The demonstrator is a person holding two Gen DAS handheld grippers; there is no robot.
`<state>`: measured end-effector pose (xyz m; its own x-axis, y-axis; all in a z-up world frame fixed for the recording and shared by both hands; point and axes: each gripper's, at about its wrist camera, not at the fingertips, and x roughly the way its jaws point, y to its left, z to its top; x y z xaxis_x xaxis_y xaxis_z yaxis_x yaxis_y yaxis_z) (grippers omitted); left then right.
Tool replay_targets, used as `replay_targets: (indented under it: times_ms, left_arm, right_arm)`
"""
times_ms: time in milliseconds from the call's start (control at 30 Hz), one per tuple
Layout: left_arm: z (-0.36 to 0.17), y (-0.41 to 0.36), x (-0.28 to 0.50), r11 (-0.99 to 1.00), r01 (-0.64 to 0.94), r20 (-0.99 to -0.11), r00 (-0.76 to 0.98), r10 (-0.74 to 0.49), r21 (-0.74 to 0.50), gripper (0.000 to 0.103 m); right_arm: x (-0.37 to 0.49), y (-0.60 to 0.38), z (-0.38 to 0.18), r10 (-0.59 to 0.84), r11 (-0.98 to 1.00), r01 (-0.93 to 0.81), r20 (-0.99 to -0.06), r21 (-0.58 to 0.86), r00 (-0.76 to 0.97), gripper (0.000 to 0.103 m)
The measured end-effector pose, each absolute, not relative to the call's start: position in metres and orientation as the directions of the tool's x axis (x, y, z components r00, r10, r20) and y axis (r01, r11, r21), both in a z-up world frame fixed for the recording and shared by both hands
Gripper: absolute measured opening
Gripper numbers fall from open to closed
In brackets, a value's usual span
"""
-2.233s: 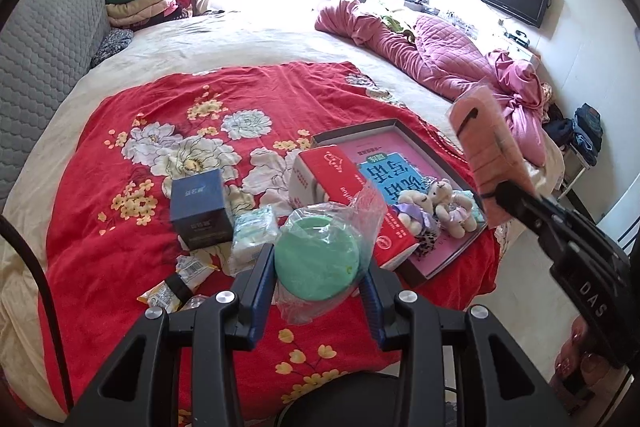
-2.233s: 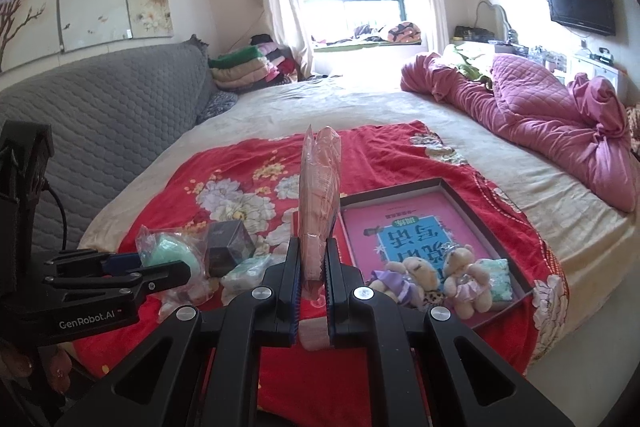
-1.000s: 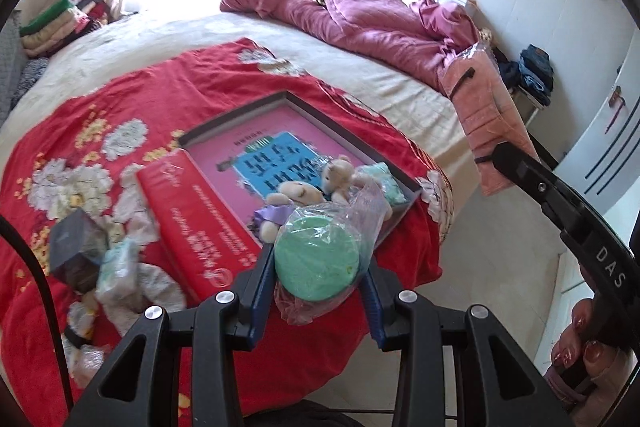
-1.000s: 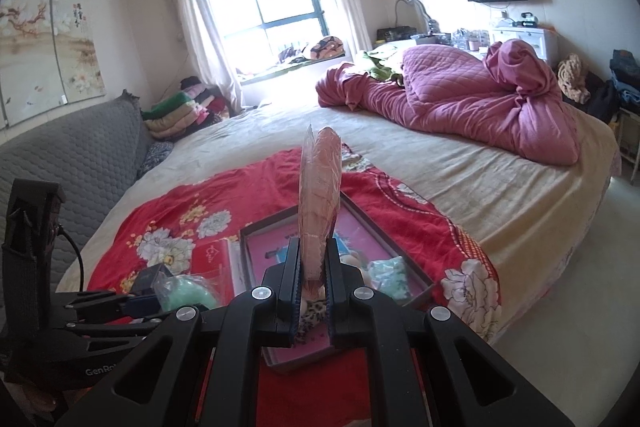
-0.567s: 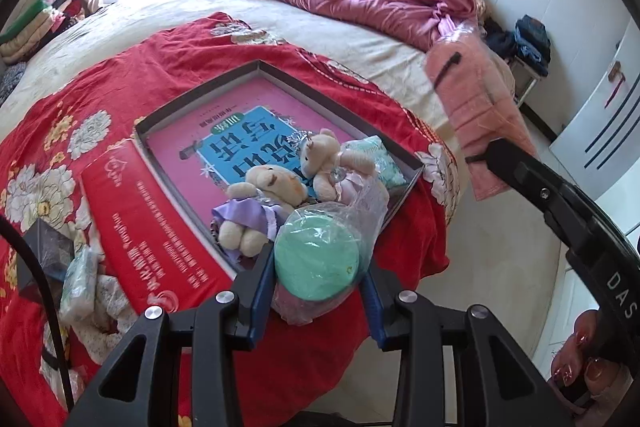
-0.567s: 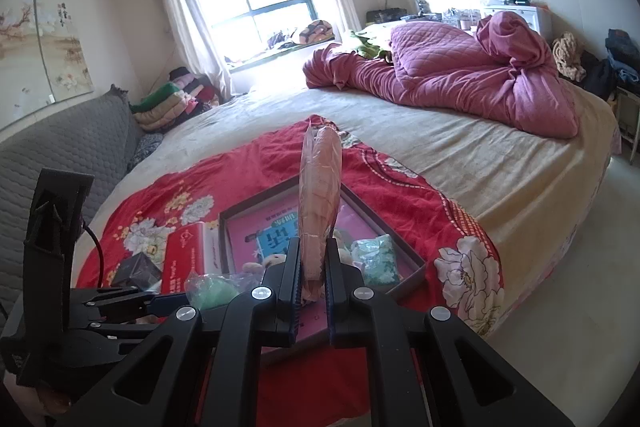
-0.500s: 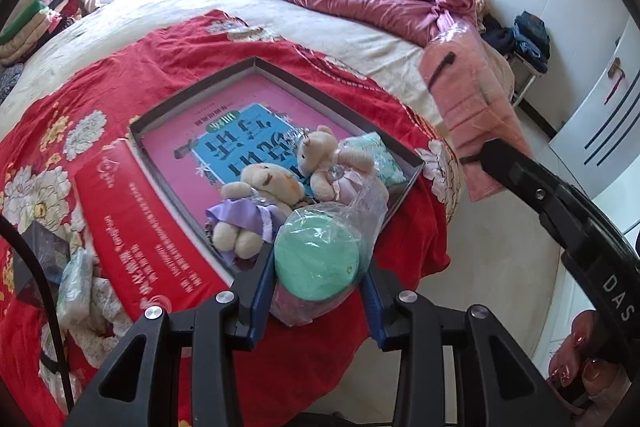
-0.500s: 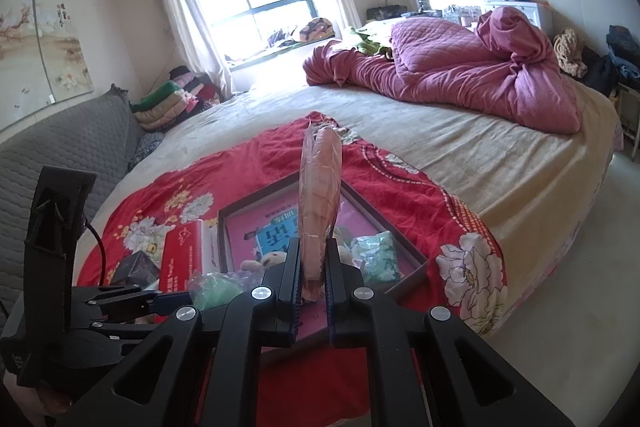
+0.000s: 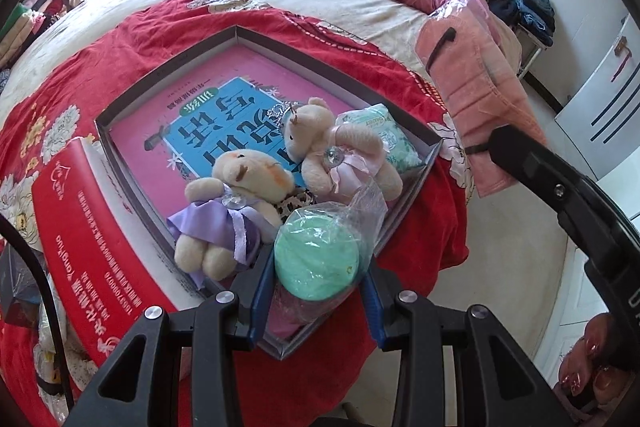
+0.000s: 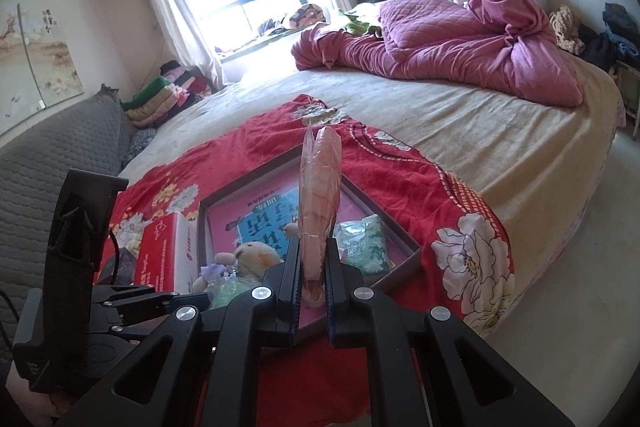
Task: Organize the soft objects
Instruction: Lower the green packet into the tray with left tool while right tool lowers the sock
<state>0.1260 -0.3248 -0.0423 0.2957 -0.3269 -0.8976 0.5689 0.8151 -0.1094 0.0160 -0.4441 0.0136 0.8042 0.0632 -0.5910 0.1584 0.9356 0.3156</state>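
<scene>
My left gripper [image 9: 316, 263] is shut on a round green soft item in a clear bag [image 9: 316, 259] and holds it over the near corner of the shallow grey box [image 9: 168, 67]. In the box lie a pink book [image 9: 224, 123], two small teddy bears [image 9: 236, 203] and a green tissue pack [image 9: 384, 139]. My right gripper [image 10: 313, 267] is shut on a folded pink towel in clear wrap [image 10: 320, 195], held upright above the box's near edge [image 10: 400, 259]. The towel also shows in the left wrist view [image 9: 468, 75], right of the box.
A red box lid [image 9: 88, 239] lies left of the box on the red floral blanket [image 9: 420, 219]. A dark blue box and small packets [image 9: 24, 291] sit at far left. A crumpled pink quilt [image 10: 460, 47] lies on the far bed. The floor [image 9: 520, 259] is to the right.
Both grippers have moved closer to the box with their items still held. The green item now hangs over the box's near corner, beside the bears.
</scene>
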Motion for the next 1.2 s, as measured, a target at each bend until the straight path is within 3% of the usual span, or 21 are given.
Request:
replay_targets:
  times_ms: [600, 1067, 1200]
  left_arm:
    - [-0.056, -0.313, 0.159, 0.856, 0.514, -0.905, 0.336, -0.263, -0.058, 0.040]
    - [-0.051, -0.305, 0.155, 0.836, 0.534, -0.896, 0.302, -0.327, -0.125, 0.040]
    - [-0.053, -0.310, 0.152, 0.825, 0.558, -0.898, 0.314, -0.308, -0.088, 0.040]
  right_arm:
    - [0.045, -0.434, -0.008, 0.145, 0.941, 0.090, -0.629, 0.327, 0.764, 0.010]
    - [0.064, -0.420, -0.035, 0.215, 0.943, 0.028, -0.673, 0.331, 0.708, 0.010]
    - [0.066, -0.418, -0.039, 0.221, 0.943, 0.026, -0.682, 0.332, 0.697, 0.010]
